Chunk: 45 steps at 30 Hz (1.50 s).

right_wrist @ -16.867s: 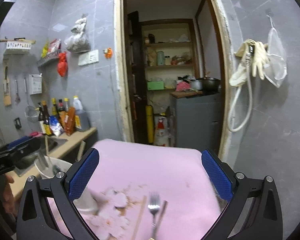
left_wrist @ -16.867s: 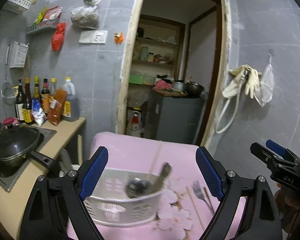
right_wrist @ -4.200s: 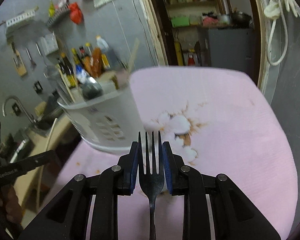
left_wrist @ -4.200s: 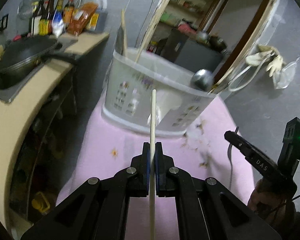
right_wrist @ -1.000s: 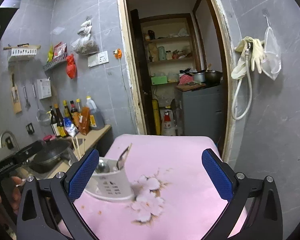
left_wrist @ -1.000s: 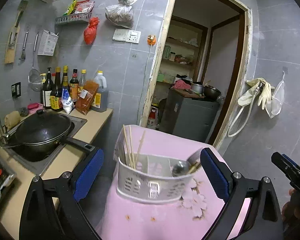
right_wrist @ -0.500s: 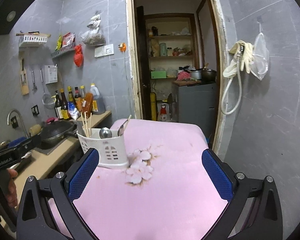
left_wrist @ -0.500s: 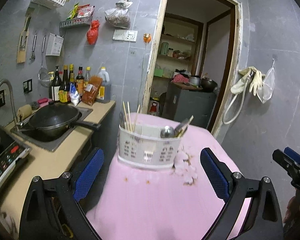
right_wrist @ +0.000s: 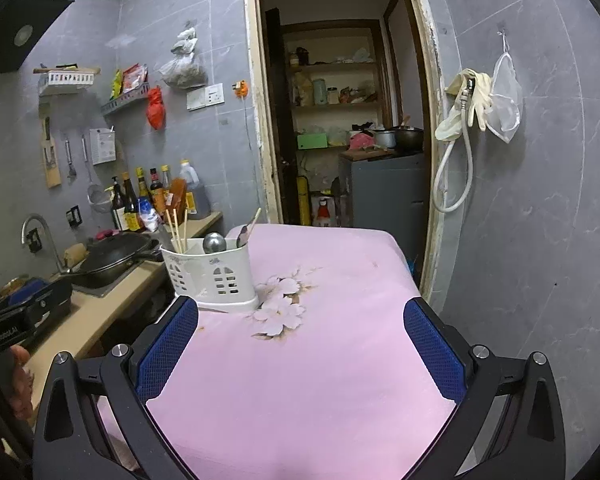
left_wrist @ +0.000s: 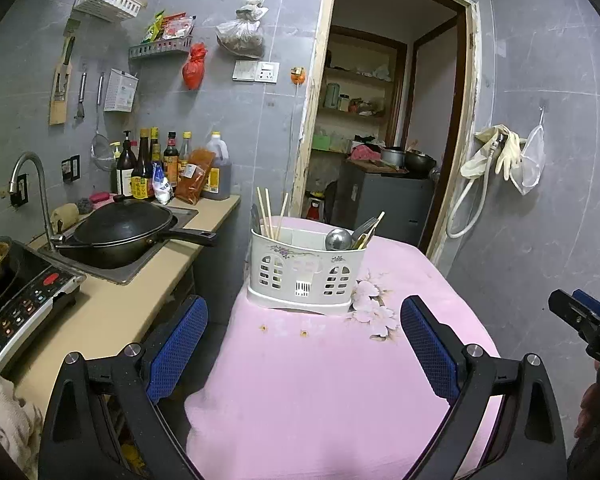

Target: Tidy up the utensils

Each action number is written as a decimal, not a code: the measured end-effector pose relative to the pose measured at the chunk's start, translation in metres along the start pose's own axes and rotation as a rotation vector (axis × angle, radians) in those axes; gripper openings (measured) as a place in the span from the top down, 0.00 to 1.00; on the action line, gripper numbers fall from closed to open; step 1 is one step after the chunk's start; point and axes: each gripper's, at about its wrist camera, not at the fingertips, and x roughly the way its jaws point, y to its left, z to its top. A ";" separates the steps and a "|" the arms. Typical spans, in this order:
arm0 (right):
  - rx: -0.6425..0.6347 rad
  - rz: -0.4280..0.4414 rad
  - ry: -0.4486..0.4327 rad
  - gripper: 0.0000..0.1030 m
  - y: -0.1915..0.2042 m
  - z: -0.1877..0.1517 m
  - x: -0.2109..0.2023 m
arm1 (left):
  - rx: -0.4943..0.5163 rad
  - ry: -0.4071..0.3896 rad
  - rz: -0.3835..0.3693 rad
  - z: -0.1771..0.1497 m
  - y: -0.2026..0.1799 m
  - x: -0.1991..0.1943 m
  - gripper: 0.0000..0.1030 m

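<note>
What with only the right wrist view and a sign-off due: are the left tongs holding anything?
Observer: No. The left tongs are open and empty, facing the white utensil caddy.
Operator: Is the fork in it?
Observer: Yes, the fork has its tines sticking up at the caddy's right end, beside the steel ladle.
Operator: Anything loose in front?
Observer: Only two small brown specks on the pink cloth.

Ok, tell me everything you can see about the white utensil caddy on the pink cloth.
The caddy is white plastic with arched cut-out windows, a faint floral print near the rim and a wider base. It stands upright on the pink cloth, beside a flower print. Chopsticks stick up at its left end; a ladle and other utensils lean at its right. Neither gripper touches it.
</note>
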 end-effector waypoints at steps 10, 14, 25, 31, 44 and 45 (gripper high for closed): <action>-0.003 0.016 -0.003 0.00 0.007 0.000 -0.002 | -0.007 -0.006 0.015 -0.002 0.006 -0.007 0.08; -0.004 0.023 -0.001 0.00 0.008 0.000 -0.001 | -0.012 -0.008 0.023 -0.002 0.007 -0.009 0.08; 0.002 0.021 0.002 0.00 0.006 0.000 0.000 | -0.018 -0.014 0.025 -0.001 0.007 -0.010 0.08; 0.004 0.021 0.001 0.00 0.005 0.000 0.001 | -0.011 -0.015 0.025 0.001 0.004 -0.008 0.08; 0.004 0.020 0.002 0.00 0.005 0.001 0.001 | -0.013 -0.010 0.026 0.001 0.005 -0.007 0.08; 0.004 0.020 0.002 0.00 0.005 0.001 0.001 | -0.012 -0.009 0.026 0.001 0.005 -0.007 0.08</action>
